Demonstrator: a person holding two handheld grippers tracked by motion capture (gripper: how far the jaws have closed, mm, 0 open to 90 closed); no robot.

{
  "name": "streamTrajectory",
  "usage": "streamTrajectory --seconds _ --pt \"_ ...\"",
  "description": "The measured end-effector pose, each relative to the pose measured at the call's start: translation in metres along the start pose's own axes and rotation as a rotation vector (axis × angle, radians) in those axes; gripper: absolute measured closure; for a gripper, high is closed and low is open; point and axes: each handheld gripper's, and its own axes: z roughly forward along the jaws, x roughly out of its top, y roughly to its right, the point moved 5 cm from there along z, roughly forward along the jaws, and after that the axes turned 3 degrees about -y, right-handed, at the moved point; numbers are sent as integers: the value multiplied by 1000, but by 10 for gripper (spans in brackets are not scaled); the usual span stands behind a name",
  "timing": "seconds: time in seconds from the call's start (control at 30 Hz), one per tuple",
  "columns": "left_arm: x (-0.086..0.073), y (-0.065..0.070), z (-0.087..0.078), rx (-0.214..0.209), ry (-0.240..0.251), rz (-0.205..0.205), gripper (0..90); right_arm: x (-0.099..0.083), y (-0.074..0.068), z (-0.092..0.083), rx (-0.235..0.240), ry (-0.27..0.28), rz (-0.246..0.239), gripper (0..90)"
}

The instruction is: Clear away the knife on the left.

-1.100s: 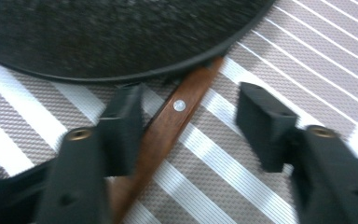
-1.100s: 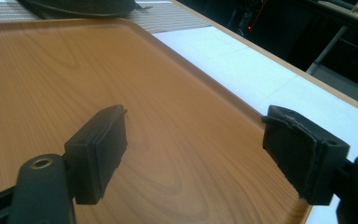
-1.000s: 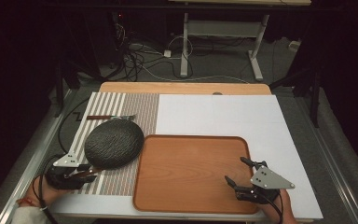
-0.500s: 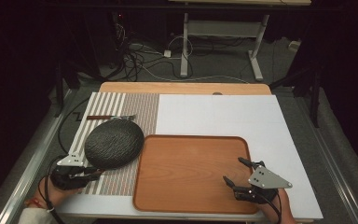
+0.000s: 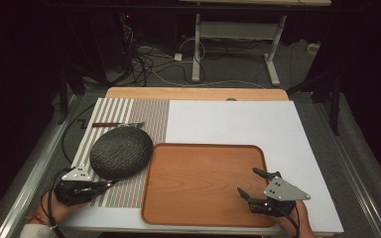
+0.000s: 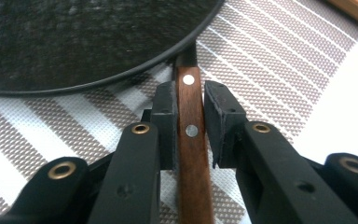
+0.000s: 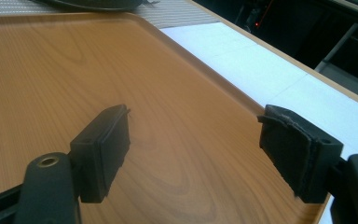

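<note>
My left gripper (image 6: 189, 105) lies low at the near left corner of the table (image 5: 238, 119), on the striped mat (image 5: 129, 111). Its jaws have just been closing around a brown wooden handle (image 6: 191, 154) with two metal rivets. The handle runs straight up the middle of the left gripper view, between the two black pads (image 6: 220, 116). The left pad lies against the wood; at the right pad a sliver of gap remains, so I cannot tell whether the grasp is yet firm. The far end of the handle passes under the rim of the dark textured plate (image 6: 88, 37), which sits on the mat just beyond the jaws. In the high view the plate (image 5: 121, 153) lies beside the left edge of the wooden tray (image 5: 203, 181), with my left gripper (image 5: 101, 186) at its near edge.

My right gripper (image 5: 253, 183) hovers over the near right corner of the tray, jaws spread wide and holding nothing. In the right gripper view, bare tray wood (image 7: 74, 70) shows between the pads (image 7: 102, 149).

A second utensil (image 5: 116, 124) lies on the mat beyond the plate, toward the far left corner.
</note>
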Motion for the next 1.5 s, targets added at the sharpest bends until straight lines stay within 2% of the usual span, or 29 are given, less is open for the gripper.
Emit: streamTrajectory --seconds 0.27,0.3,0.33,0.37,0.53,0.73,0.8,0.83,0.9,0.97,1.07,1.13,1.33,1.4,1.47,1.5 --pt "2 4 2 -2 5 5 725 0 0 0 -1 -1 -3 251" --pt "3 5 3 -2 6 3 710 0 0 0 -3 -2 -5 251" --pt "5 6 4 -1 12 -2 655 0 0 0 -2 -1 -4 253" --pt "6 7 5 -1 12 -4 655 0 0 0 -2 -1 -4 253" --pt "13 12 12 43 20 -14 641 0 -1 0 -4 -7 -7 254" --pt "12 17 14 90 44 -54 647 0 -1 0 0 -5 -17 262" --pt "12 19 14 102 46 -49 683 0 -1 0 1 -6 -18 263" --pt "11 21 14 93 47 -43 734 0 -1 1 3 -8 -22 265" --pt "11 21 14 97 54 -39 734 0 -1 1 4 -9 -21 265" --pt "10 20 14 81 63 -42 735 -1 -1 1 2 -14 -20 265" --pt "10 19 13 73 65 -22 740 -1 -1 1 3 -17 -20 268" --pt "9 19 12 55 69 -4 741 -1 -1 1 4 -14 -24 269" --pt "4 18 4 15 106 11 742 -1 0 1 2 -17 -22 273" --pt "3 20 3 23 98 26 742 -1 -1 1 4 -19 -24 273" --pt "1 24 4 1 86 44 742 -1 -1 2 5 -19 -25 273" --pt "1 26 5 7 73 58 742 -1 -1 2 7 -20 -25 273"
